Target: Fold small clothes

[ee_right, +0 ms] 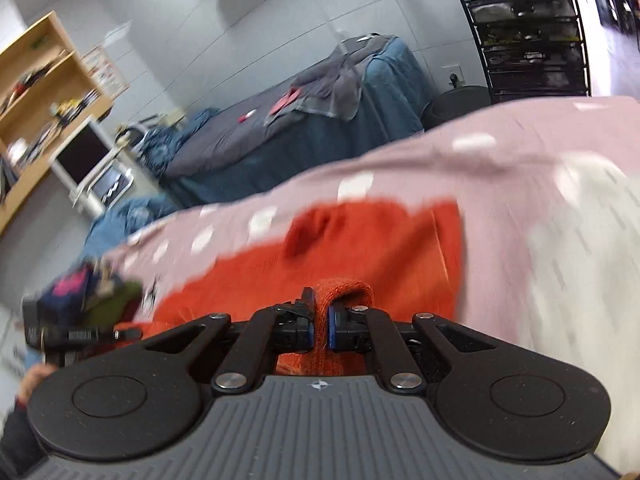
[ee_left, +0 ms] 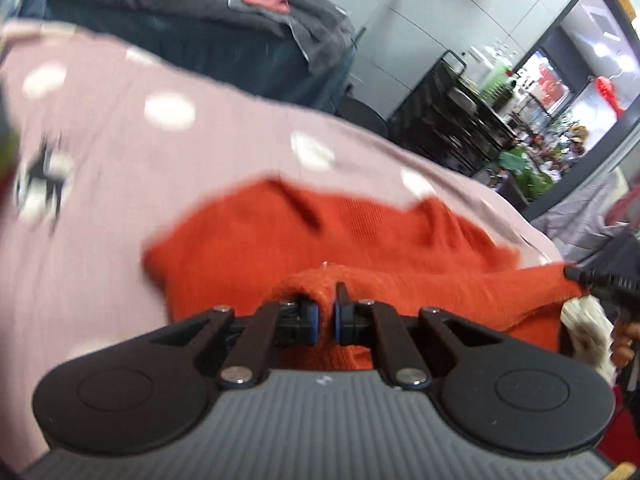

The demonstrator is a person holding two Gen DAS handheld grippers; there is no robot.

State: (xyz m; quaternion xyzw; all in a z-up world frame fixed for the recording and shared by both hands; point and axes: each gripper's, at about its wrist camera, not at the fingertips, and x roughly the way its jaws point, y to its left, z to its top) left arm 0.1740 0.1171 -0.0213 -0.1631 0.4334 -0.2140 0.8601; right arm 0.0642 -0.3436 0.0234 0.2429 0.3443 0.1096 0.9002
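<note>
**Both claws pinched on the orange knit, mid-fold**

Start at your left claw: its jaws are clamped almost together on a bunched edge of the orange knit garment, and the fabric wraps up over the fingertips. The rest of the garment spreads ahead of that claw on the pink dotted bedspread. My reading is that you hold the near edge so it can be carried over the body of the garment for a fold. Left of this claw the bedspread lies bare, apart from a dark printed figure well off to the side, so there is room that way.

Moving right, the same edge runs taut to your right claw, whose jaws are likewise nipped narrow on a fold of orange knit. Holding two points keeps the edge straight, which should let it land square. Ahead of the right claw the garment's far edge sits short of the bedspread's far edge. Just right of it lies a white fluffy item; steer clear, since the knit could drag across it. Both views are blurred.
</note>
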